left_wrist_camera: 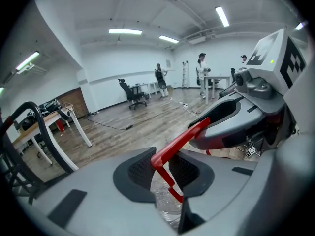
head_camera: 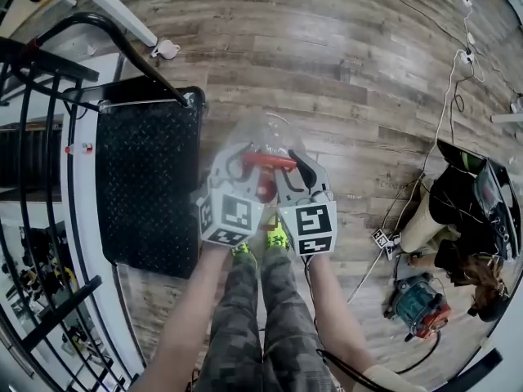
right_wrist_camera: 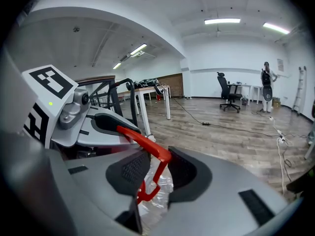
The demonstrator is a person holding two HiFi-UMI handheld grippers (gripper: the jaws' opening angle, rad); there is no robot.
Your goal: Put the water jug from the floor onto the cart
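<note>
Clamping water jug (head_camera: 274, 131) by red handle (left_wrist_camera: 179, 139), left hand-held gripper (left_wrist_camera: 161, 167), right hand-held gripper (right_wrist_camera: 153, 167), cart deck (head_camera: 147, 186) only in head view.

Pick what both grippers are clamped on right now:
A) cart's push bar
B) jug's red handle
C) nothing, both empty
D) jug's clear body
B: the red handle of the water jug runs between the pads of the left gripper and the right gripper, and each is closed on one end of it.
</note>
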